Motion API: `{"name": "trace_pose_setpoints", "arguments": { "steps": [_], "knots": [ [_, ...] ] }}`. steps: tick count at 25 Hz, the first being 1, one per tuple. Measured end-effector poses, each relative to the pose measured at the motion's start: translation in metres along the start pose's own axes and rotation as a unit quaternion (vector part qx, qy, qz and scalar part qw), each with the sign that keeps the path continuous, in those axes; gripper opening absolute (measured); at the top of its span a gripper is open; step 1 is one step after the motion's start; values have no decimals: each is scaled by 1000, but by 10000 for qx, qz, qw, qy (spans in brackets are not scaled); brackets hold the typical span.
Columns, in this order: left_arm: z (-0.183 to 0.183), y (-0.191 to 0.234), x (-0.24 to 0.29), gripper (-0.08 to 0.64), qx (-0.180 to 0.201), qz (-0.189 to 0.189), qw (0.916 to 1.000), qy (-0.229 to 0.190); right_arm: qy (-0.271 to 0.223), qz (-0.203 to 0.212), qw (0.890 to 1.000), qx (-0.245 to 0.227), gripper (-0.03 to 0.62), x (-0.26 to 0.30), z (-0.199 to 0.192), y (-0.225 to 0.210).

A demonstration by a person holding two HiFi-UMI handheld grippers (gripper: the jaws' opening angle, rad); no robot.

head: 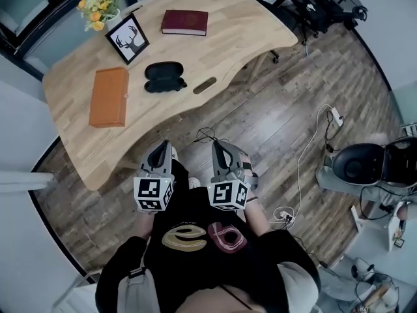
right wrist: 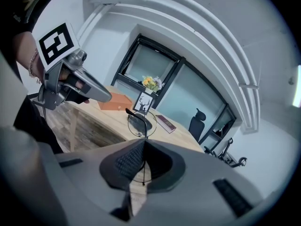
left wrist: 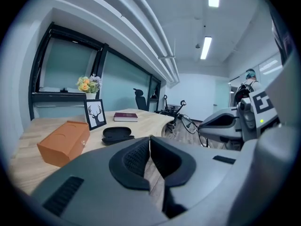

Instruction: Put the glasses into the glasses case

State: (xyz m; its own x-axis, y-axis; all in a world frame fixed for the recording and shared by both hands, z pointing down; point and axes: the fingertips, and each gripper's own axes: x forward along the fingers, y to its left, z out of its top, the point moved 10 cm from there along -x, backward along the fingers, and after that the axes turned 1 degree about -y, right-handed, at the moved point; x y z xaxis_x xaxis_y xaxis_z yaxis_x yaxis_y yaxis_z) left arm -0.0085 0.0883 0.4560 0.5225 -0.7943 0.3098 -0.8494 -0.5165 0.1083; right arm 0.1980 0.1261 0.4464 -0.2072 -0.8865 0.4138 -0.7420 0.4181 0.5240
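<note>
The black glasses case (head: 164, 77) lies open on the wooden table (head: 228, 44), near its front edge; the left gripper view shows the case (left wrist: 116, 134) ahead and to the left. Both grippers are held side by side in front of the person, short of the table. My right gripper (head: 219, 147) is shut on thin wire-framed glasses (right wrist: 139, 124), whose round lens and temple stick up past the fingertips; in the head view the glasses (head: 207, 135) are faint dark wire. My left gripper (head: 161, 149) has its pads together with nothing between them.
On the table stand an orange box (head: 109, 96), a deer picture frame (head: 128, 39), a red book (head: 185, 22) and a vase of flowers (head: 101, 5). Office chairs (head: 319, 5) stand beyond the table's right end. A cable and power strip (head: 335, 116) lie on the wooden floor.
</note>
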Motion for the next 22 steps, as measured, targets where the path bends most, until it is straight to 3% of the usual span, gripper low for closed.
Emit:
{"name": "trace_pose_setpoints", "arguments": {
  "steps": [7,22],
  "knots": [
    [17,39,38,20,-55,-201,9998,-9,123,-64,9999,-16,14,44,22,-10],
    [38,152,103,20,-280,-147,9995,39,327,-71,9993,-179,12,155,78,-18]
  ]
}}
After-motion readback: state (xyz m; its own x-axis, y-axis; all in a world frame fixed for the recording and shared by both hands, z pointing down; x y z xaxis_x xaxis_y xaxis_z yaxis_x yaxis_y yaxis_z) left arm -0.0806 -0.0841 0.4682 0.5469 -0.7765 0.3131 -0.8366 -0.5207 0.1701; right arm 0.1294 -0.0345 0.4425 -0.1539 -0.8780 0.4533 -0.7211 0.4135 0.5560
